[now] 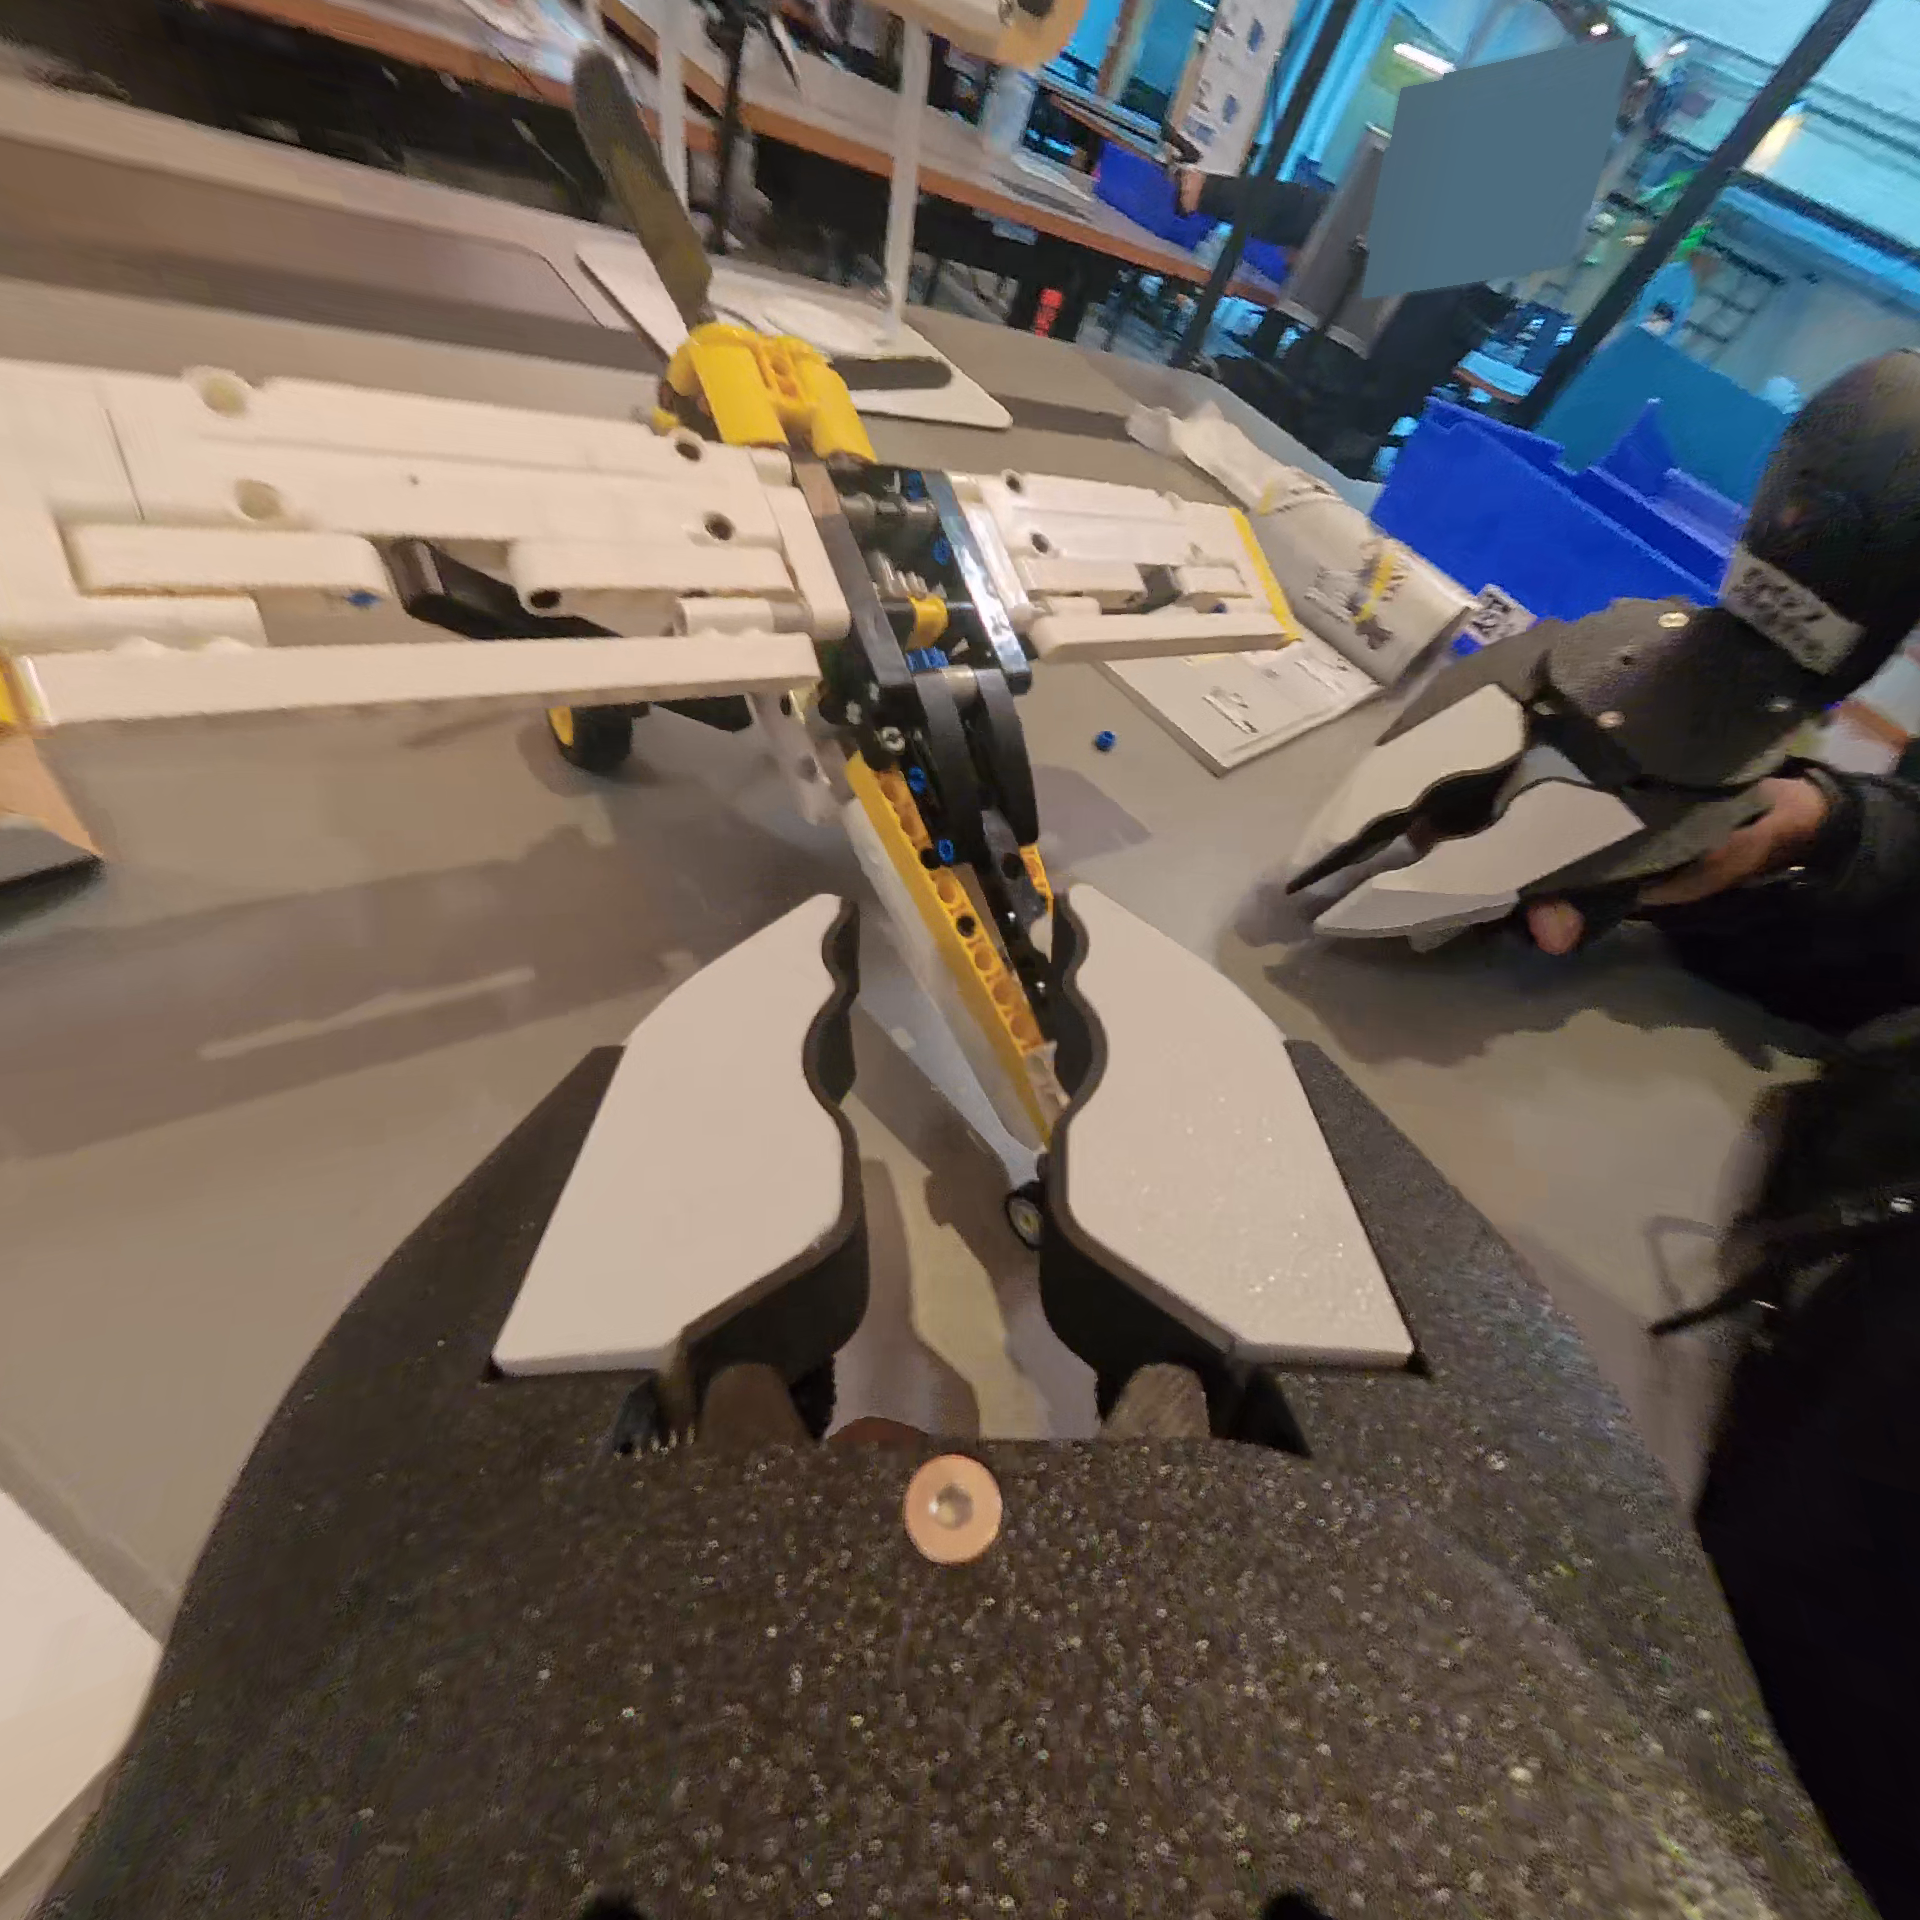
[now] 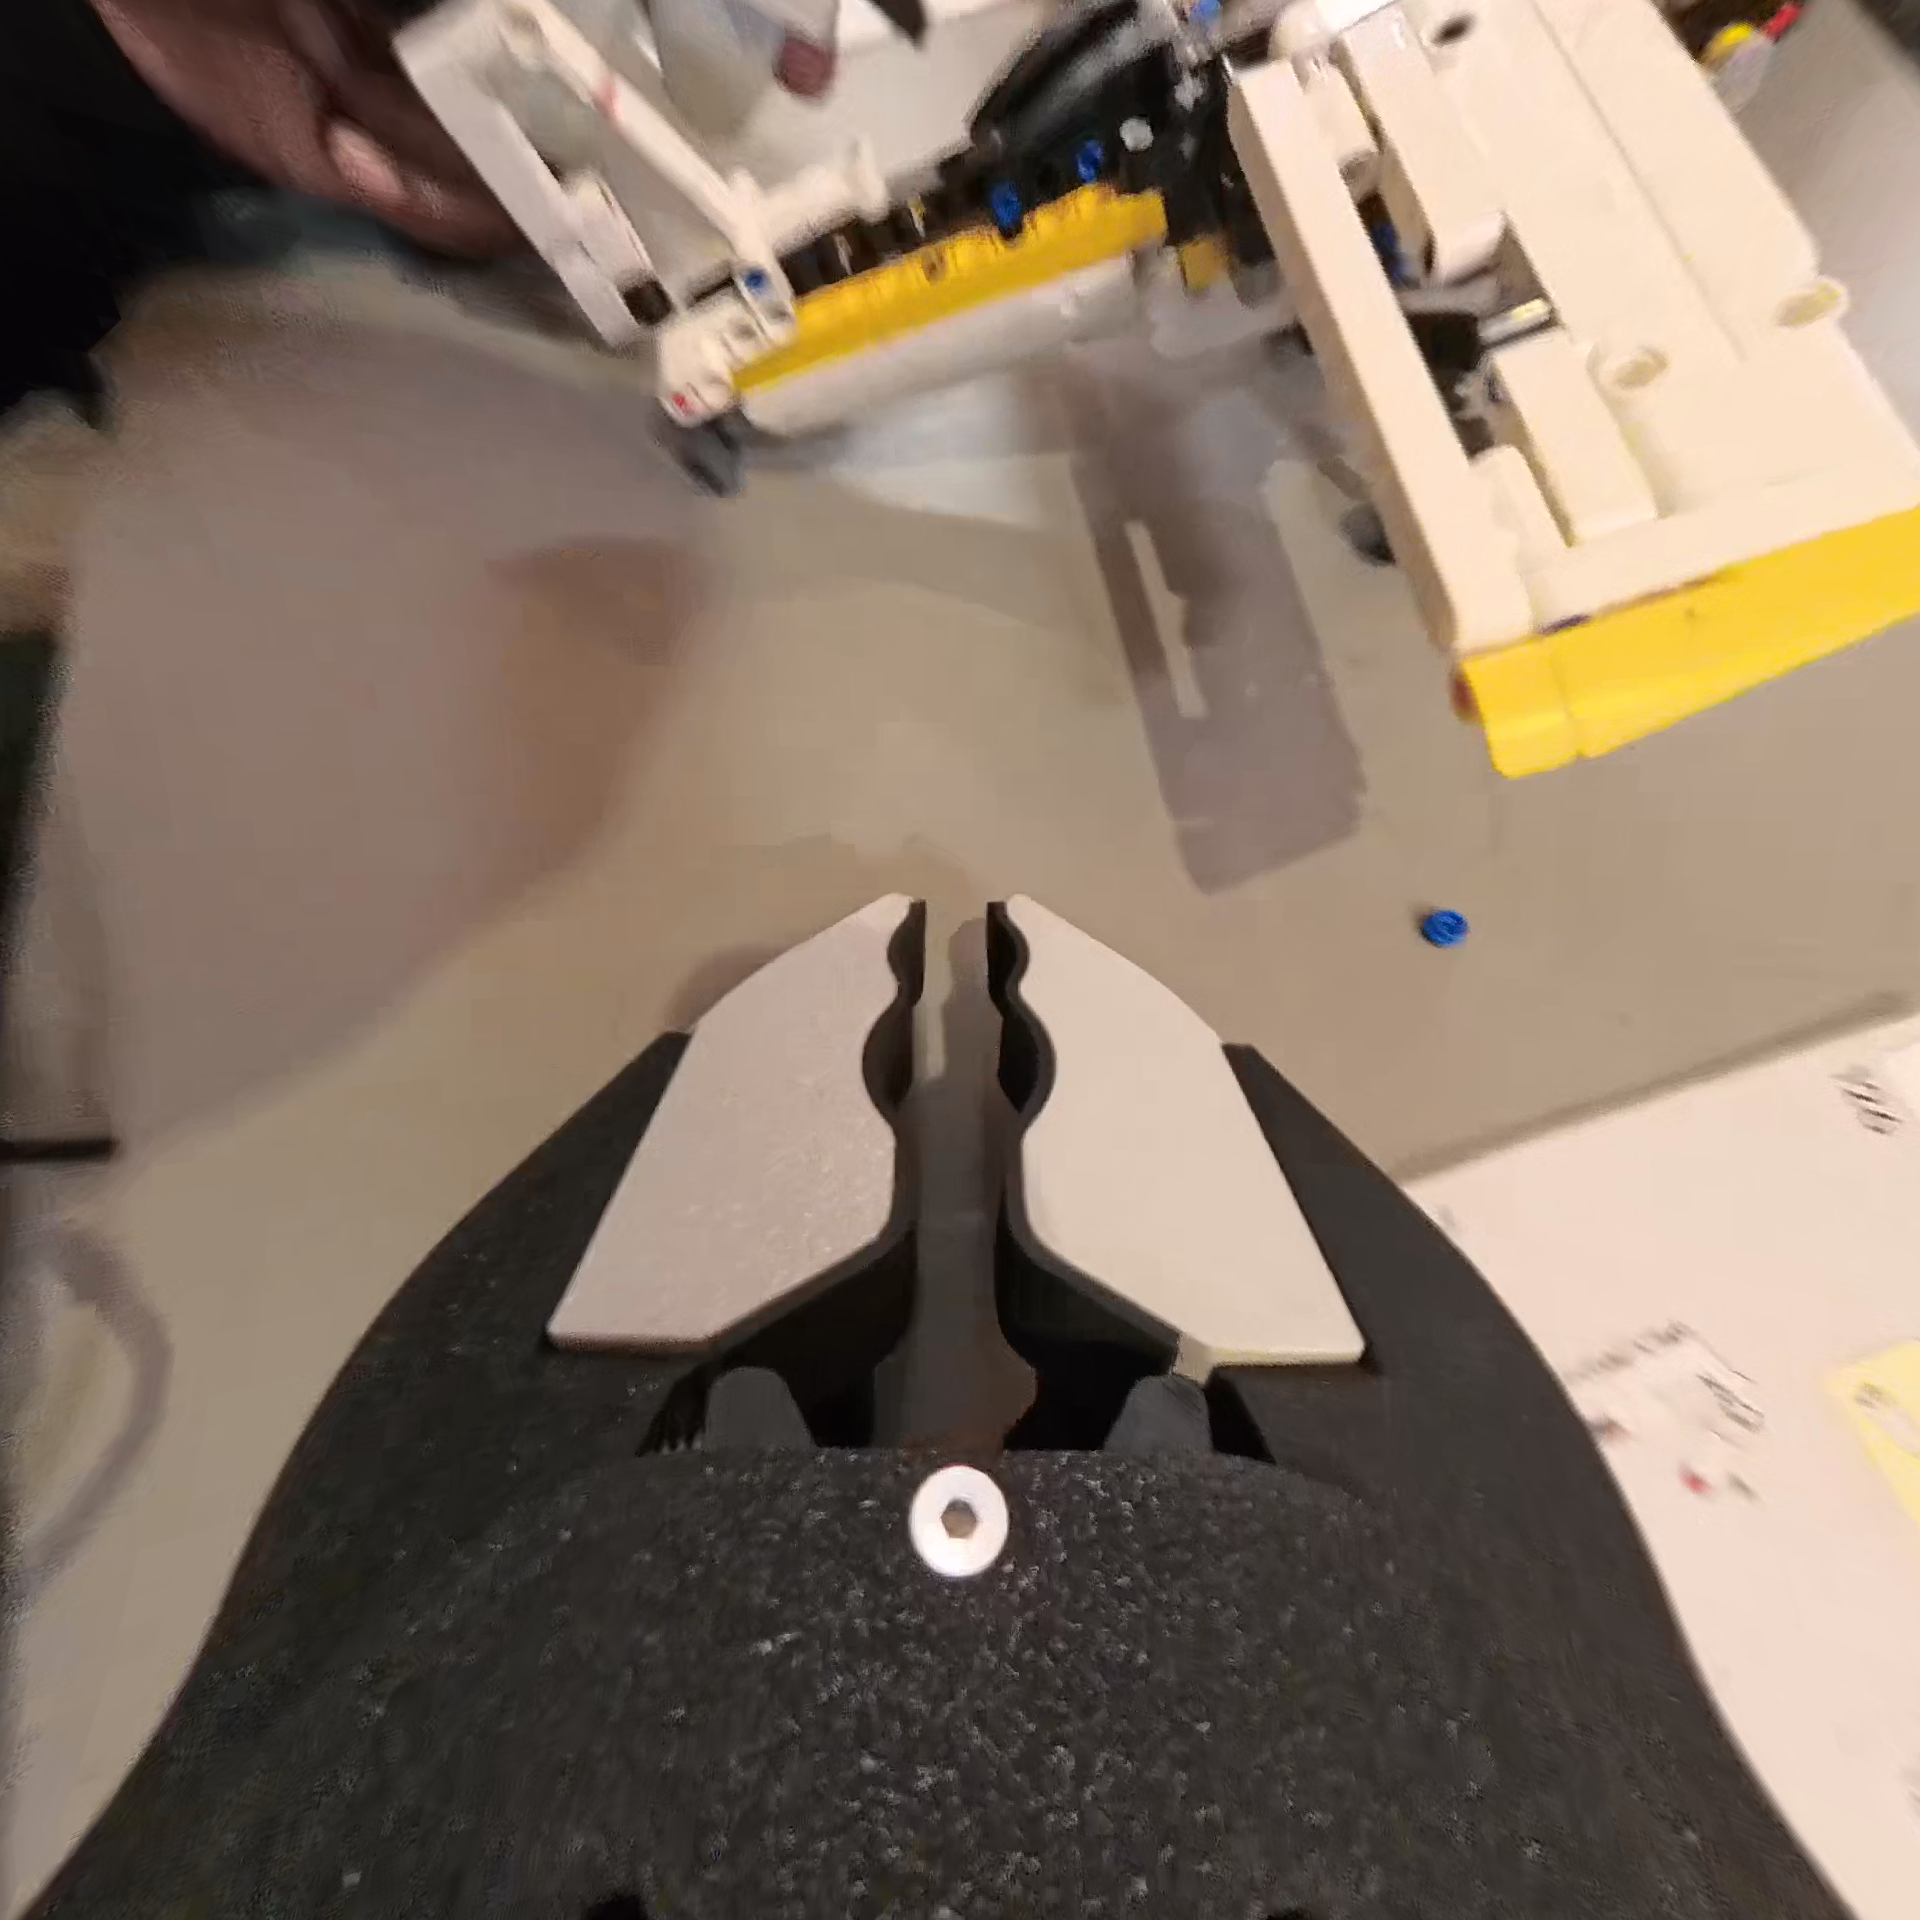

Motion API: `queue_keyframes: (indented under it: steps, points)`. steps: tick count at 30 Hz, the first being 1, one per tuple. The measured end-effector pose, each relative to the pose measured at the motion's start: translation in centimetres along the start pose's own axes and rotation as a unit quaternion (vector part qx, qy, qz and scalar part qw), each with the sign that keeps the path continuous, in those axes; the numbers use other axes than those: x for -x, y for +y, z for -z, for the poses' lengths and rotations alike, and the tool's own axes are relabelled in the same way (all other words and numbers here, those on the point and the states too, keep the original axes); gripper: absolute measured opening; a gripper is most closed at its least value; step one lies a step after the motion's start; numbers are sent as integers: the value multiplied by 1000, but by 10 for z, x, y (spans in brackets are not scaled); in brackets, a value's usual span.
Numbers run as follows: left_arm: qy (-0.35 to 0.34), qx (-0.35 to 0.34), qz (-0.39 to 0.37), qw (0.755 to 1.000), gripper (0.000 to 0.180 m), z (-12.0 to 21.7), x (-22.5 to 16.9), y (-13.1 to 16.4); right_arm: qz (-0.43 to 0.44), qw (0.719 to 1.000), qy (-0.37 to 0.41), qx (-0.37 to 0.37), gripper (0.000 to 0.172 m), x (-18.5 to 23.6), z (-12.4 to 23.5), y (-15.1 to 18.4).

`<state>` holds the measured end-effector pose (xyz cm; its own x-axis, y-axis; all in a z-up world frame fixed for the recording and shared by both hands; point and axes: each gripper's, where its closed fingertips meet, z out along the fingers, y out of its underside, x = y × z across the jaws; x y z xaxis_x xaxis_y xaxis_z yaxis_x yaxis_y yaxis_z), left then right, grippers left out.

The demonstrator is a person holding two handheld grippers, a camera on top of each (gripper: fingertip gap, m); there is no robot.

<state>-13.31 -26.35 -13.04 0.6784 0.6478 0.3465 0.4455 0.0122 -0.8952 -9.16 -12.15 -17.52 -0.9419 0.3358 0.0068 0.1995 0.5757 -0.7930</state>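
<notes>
A toy-brick model aeroplane [image 1: 914, 665] was seen on a grey table [image 1: 364, 987], its long axis running from the near tail up and away to the far nose, tilted a little leftward. The yellow nose block [image 1: 764, 390] and a grey propeller blade [image 1: 639, 197] pointed to the far side; the white wings [image 1: 416, 540] spread left and right across the view, the right wing ending in a yellow tip [image 2: 1683, 665]. A black-and-yellow wheel [image 1: 592, 732] was seen under the left wing.

The rear fuselage, a yellow perforated beam [image 1: 971, 956] beside white and black parts, was seen lying between the fingers of the left gripper [image 1: 951, 935]. The jaws stood moderately apart; the right-hand finger lay against the black side of the tail, while a gap was visible between the left-hand finger and the white side, so the tail was not seen to be clamped.

The right gripper [image 2: 954, 920] was seen low over the bare table, right of the tail, its jaws only narrowly parted with nothing between them. A small blue stud [image 2: 1442, 928] lay loose on the table to its right, near a white printed sheet [image 1: 1247, 696]. Blue bins [image 1: 1538, 520] stood at the far right; their contents could not be told.
</notes>
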Motion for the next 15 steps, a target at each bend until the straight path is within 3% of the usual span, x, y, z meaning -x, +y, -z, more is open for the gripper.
queue_keyframes:
  steps: [6, 15]
  points:
    - [52, 61, 67, 994, 31, 9, 3, 14, -145, 982, -112, -40, 11, 40, -26, -37]
    - [100, 108, 65, 987, 27, 15, -9, 28, -228, 963, -135, -44, 15, 52, -62, -64]
